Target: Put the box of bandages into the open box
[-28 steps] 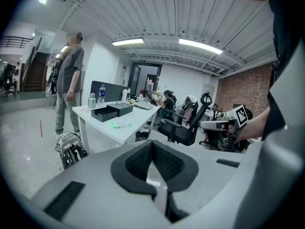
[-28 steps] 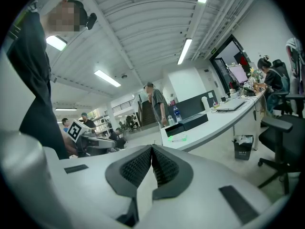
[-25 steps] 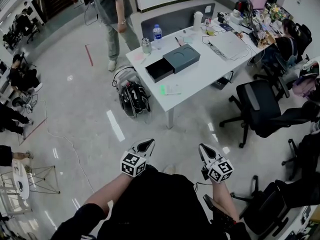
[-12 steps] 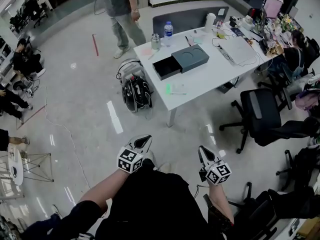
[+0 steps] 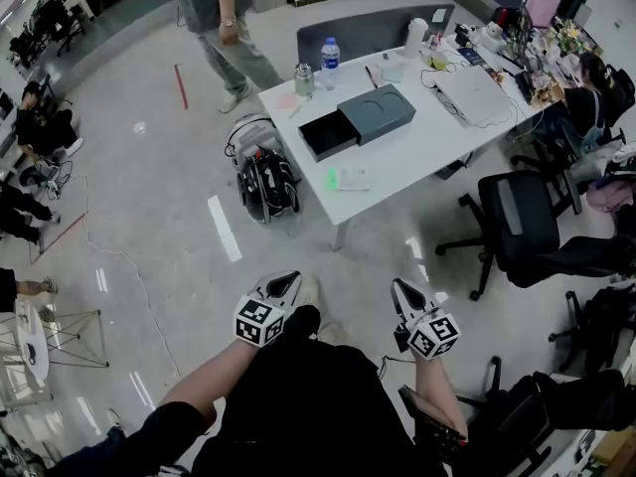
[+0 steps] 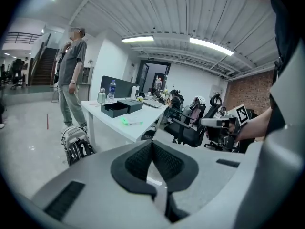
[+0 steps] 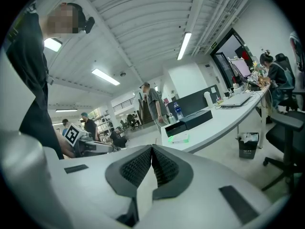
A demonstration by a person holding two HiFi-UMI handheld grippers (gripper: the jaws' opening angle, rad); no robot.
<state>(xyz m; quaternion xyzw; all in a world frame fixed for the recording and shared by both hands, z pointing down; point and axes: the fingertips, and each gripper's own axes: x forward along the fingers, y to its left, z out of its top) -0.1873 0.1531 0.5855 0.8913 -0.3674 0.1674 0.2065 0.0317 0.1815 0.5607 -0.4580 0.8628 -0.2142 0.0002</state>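
Observation:
The box of bandages (image 5: 343,179), small and white with green print, lies on the white table (image 5: 417,147) near its front edge. Behind it stands the dark grey open box (image 5: 376,112) with its drawer (image 5: 323,137) pulled out to the left. My left gripper (image 5: 283,286) and right gripper (image 5: 405,293) are held low by my waist, well short of the table, both shut and empty. In the left gripper view the jaws (image 6: 152,144) meet and the open box (image 6: 119,107) is far ahead. In the right gripper view the jaws (image 7: 152,149) also meet, far from the bandage box (image 7: 177,138).
A person (image 5: 224,28) stands at the table's far left corner. A black backpack (image 5: 263,182) lies on the floor beside the table leg. Office chairs (image 5: 517,217) stand to the right. A water bottle (image 5: 330,63) and laptop (image 5: 472,92) sit on the table.
The head view has shifted slightly and the standing person has stepped to the left. Both grippers stay shut at my waist, hardly moved.

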